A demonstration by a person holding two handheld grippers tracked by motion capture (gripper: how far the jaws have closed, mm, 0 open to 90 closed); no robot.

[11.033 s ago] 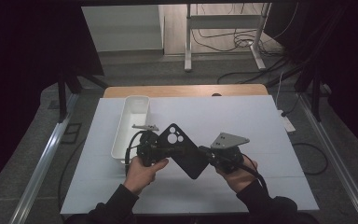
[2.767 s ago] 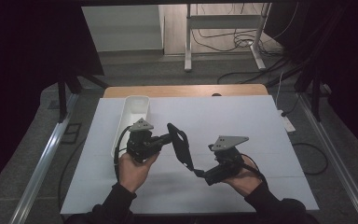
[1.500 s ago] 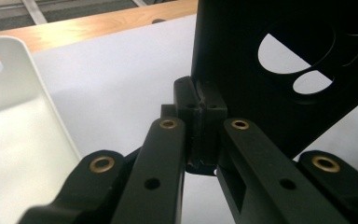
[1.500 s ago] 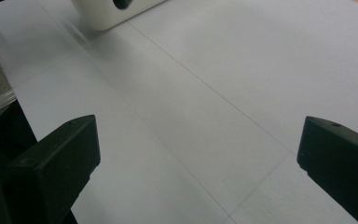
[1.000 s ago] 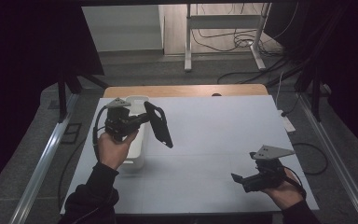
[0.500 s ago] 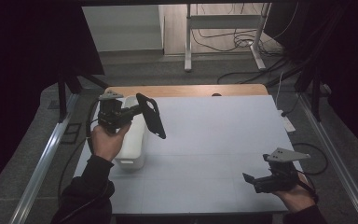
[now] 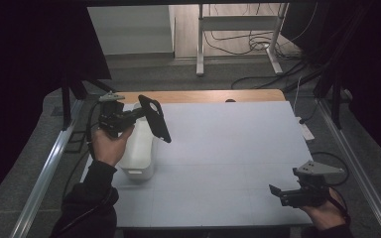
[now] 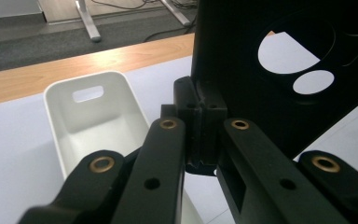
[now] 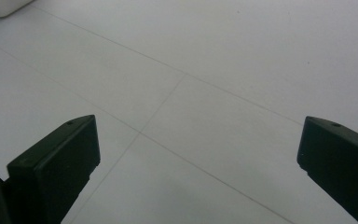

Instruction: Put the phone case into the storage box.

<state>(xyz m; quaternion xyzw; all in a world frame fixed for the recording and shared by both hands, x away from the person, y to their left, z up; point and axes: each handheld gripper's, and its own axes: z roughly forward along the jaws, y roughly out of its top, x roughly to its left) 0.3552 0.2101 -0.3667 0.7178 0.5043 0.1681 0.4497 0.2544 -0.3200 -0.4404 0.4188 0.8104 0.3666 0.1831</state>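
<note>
Flat black plastic phone case (image 7: 154, 119) clamped in left gripper (image 7: 133, 115) fingers, held above long white plastic bin (image 7: 138, 148) at worktop's (image 7: 228, 148) left; drop into bin apparently pending. Right gripper (image 7: 277, 191) fingers wide, empty, near right.

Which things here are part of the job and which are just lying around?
Part of the job:
- phone case, clamped in the left gripper
- white bin under it

Just around:
- right gripper, open over bare table
- cables on the floor
</note>
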